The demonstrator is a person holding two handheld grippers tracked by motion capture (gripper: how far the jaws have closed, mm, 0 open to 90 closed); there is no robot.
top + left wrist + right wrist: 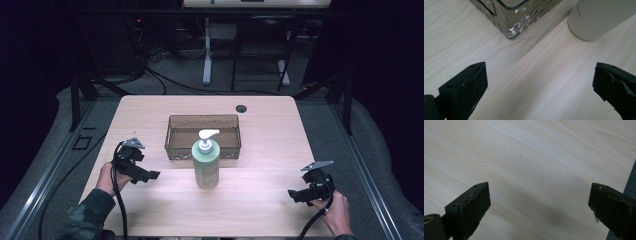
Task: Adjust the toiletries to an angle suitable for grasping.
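The left gripper (150, 175) rests low at about 9 o'clock of the pump bottle (206, 165), jaws spread wide and grasping nothing; it points toward the bottle. In the left gripper view its fingers (466, 90) frame bare wood, with the bottle's base at 1 o'clock and a corner of the clear bin (511, 22) at 11 o'clock. That aim suggests readiness to take the bottle from the side.

The pump bottle stands upright at the centre of the table (260, 200), just in front of the clear bin (202, 135) and near its front wall, nozzle turned to 3 o'clock. Its position appears to favour a short lift into the bin.

The right gripper (295, 195) sits at about 4 o'clock of the bottle, well apart, jaws likewise released over empty tabletop. It is judged to be on standby.
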